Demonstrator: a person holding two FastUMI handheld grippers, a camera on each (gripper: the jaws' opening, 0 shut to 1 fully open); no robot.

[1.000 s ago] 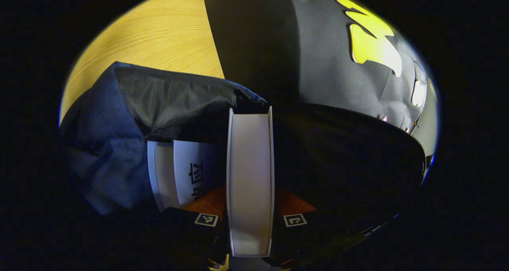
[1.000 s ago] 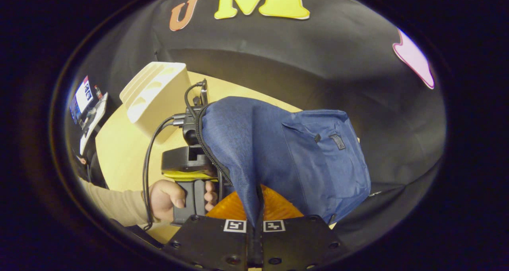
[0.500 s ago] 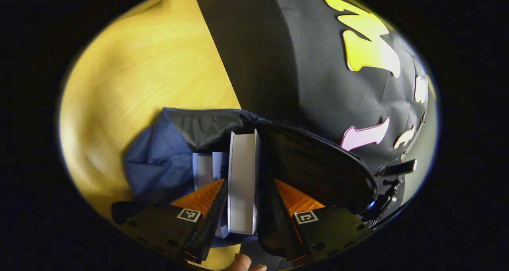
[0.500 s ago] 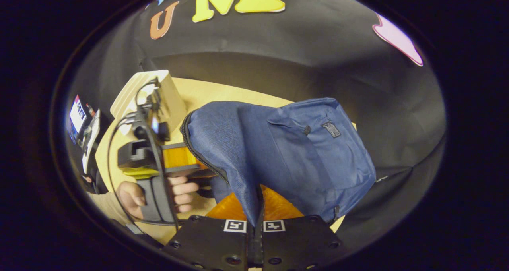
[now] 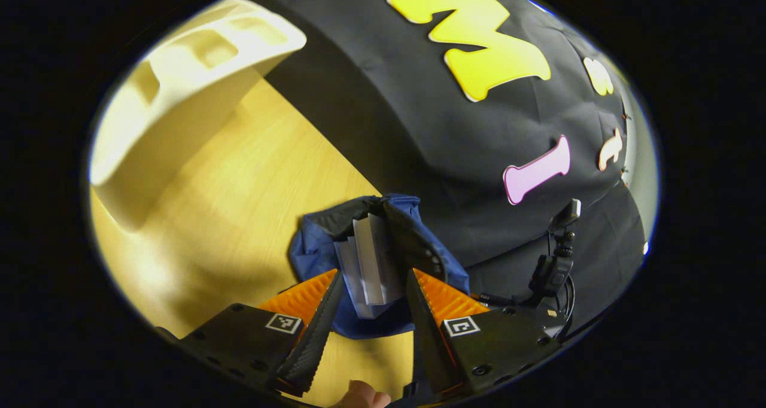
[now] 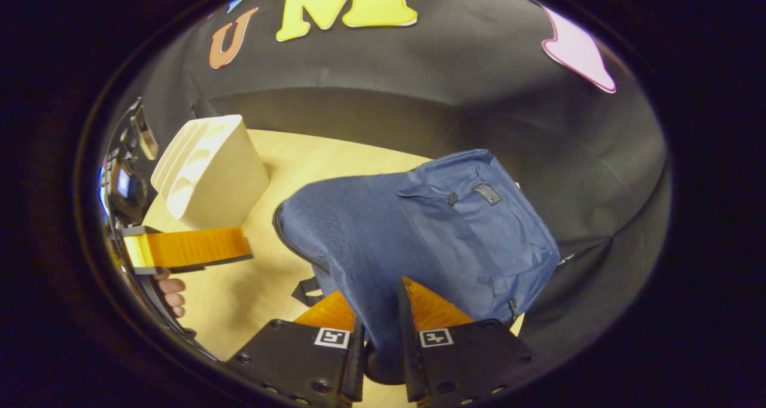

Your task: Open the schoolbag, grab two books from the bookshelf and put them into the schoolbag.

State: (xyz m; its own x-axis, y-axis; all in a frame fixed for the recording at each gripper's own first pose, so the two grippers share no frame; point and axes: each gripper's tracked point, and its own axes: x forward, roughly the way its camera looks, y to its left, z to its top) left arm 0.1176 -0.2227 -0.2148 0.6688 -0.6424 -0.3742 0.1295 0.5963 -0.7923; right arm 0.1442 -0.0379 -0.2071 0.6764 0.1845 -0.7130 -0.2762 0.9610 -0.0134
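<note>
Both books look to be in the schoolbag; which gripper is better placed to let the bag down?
Right gripper: its fingers straddle the schoolbag fabric. The left gripper is open and clear of the books.

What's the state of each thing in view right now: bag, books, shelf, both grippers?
schoolbag: open at the top, lying on the table, its flap between the right gripper's fingers.
books: two, standing inside the schoolbag's opening.
bookshelf: upright on the table, slots look empty.
left gripper: open, holding nothing, clear of the books.
right gripper: fingers slightly parted around the flap; grip unclear.
</note>
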